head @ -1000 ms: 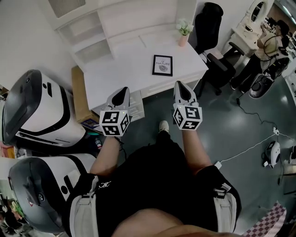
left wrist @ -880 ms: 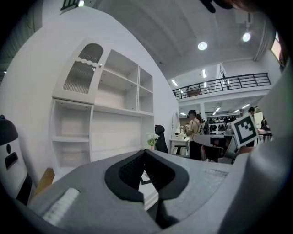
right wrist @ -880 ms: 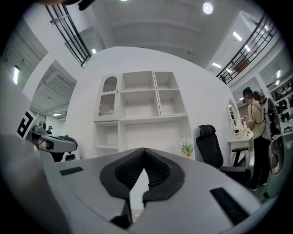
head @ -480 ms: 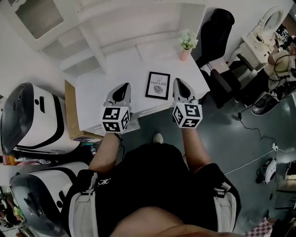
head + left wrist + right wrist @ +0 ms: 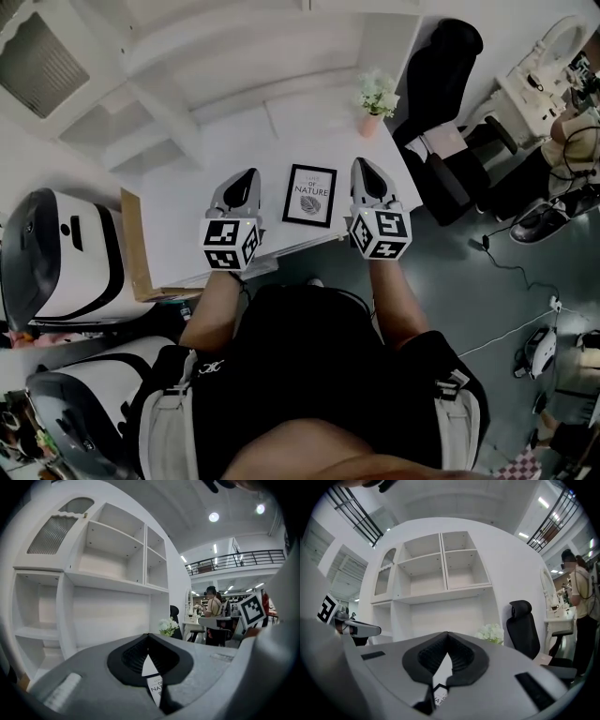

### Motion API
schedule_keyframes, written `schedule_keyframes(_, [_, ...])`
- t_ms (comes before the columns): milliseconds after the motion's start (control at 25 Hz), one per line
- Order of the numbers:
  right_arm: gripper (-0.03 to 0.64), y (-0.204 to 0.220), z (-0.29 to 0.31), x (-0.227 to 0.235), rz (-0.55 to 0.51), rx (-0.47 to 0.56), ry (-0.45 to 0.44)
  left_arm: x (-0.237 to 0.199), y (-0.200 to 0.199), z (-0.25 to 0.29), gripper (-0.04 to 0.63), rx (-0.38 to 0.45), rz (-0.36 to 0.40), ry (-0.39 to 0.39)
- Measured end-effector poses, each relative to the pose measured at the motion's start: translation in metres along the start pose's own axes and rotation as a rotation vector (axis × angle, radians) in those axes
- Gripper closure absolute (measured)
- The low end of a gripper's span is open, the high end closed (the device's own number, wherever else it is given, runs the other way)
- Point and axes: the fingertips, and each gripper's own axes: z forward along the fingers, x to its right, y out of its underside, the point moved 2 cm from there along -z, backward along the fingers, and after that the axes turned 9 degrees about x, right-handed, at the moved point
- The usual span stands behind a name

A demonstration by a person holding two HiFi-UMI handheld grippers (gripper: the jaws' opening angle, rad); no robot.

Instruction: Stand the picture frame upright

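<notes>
The picture frame lies flat, face up, between the two pairs of jaws: just to the right of the left gripper and just to the left of the right gripper, and touched by neither. It is a slim black frame around a white sheet that carries a small grey leaf-like drawing under its lettering. Both pairs of jaws are clenched tight on nothing. In each gripper view the dark pads meet at a point, and a slice of the frame's print shows through the gap beneath them. The frame rests on a white table, whose near edge runs under both grippers. Beyond the jaws rises a white shelf unit with bare compartments. Ahead of the right jaws, a pink pot of pale flowers stands at the far side of the table. A black office chair sits further right of it on a dark grey floor. To the left of the left jaws a cardboard panel leans at the table's end, beside rounded white-and-black machines. Far to the right a person stands by a white dressing table. The frame's print reads "OF NATURE"; a smaller line above it is too fine to read.
</notes>
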Motion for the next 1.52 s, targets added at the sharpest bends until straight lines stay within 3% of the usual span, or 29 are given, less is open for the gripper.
schedule_keyframes(280, [0.610, 0.009, 0.025, 0.011, 0.017, -0.011, 0.038, -0.022, 0.002, 0.033, 0.577, -0.005, -0.051, 0.097])
schedule_keyframes(320, [0.514, 0.012, 0.028, 0.012, 0.032, -0.018, 0.036, -0.023, 0.001, 0.037, 0.568, 0.001, -0.063, 0.131])
schedule_keyframes(360, [0.455, 0.016, 0.030, 0.014, 0.048, -0.031, 0.037, -0.024, 0.000, 0.041, 0.420, 0.005, -0.078, 0.171])
schedule_keyframes(400, [0.451, 0.020, 0.032, 0.017, 0.061, -0.046, 0.041, -0.025, 0.000, 0.045, 0.310, 0.005, -0.090, 0.206])
schedule_keyframes(800, [0.451, 0.053, 0.042, 0.026, 0.103, -0.140, 0.123, -0.059, 0.037, 0.061, 0.304, -0.136, -0.117, 0.286])
schedule_keyframes(1000, [0.451, 0.083, 0.042, 0.032, 0.116, -0.223, 0.162, -0.080, 0.068, 0.061, 0.304, -0.206, -0.195, 0.277])
schedule_keyframes(1280, [0.454, 0.144, 0.046, 0.026, 0.118, -0.369, 0.175, -0.105, 0.124, 0.060, 0.304, -0.334, -0.231, 0.269])
schedule_keyframes(1520, [0.456, 0.204, 0.038, 0.019, 0.110, -0.532, 0.179, -0.116, 0.160, 0.052, 0.304, -0.380, -0.286, 0.241])
